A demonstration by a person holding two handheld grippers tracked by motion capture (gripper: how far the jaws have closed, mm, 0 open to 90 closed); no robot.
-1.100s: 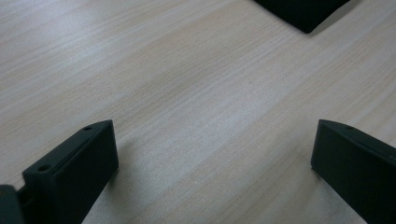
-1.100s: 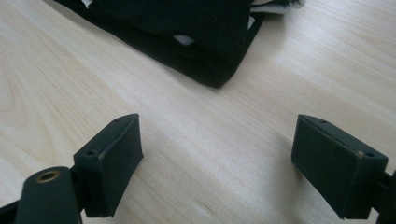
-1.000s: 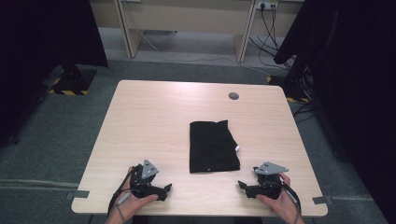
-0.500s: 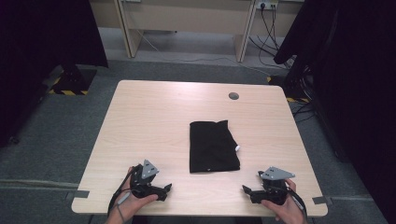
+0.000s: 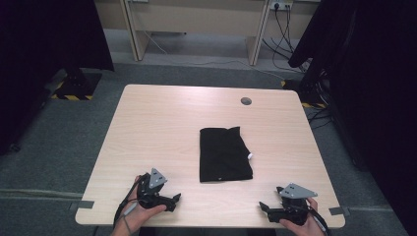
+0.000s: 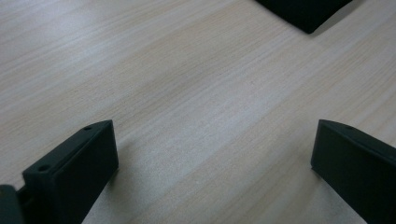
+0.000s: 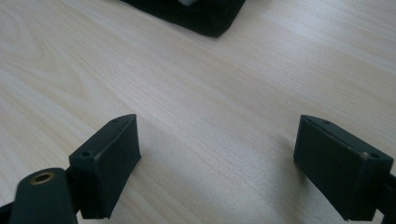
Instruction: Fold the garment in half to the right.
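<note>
A folded black cloth [image 5: 224, 154] lies flat near the middle of the light wooden table [image 5: 162, 128], with a small white tag at its right edge. One corner of the cloth [image 6: 303, 11] shows at the top of the left gripper view, and another corner of the cloth [image 7: 196, 14] at the top of the right gripper view. My left gripper [image 5: 172, 200] rests at the table's front left, open and empty, its jaws wide apart over bare wood [image 6: 210, 140]. My right gripper [image 5: 264, 208] sits at the front right, likewise open and empty above the tabletop [image 7: 215, 140].
A round grommet hole [image 5: 246, 101] sits near the table's far edge. Grey carpet surrounds the table. A desk frame with cables [image 5: 275, 19] stands beyond it, and dark curtains [image 5: 364, 73] hang at both sides.
My right gripper has drawn back toward the front edge and slightly right. The left gripper and the cloth have stayed where they were.
</note>
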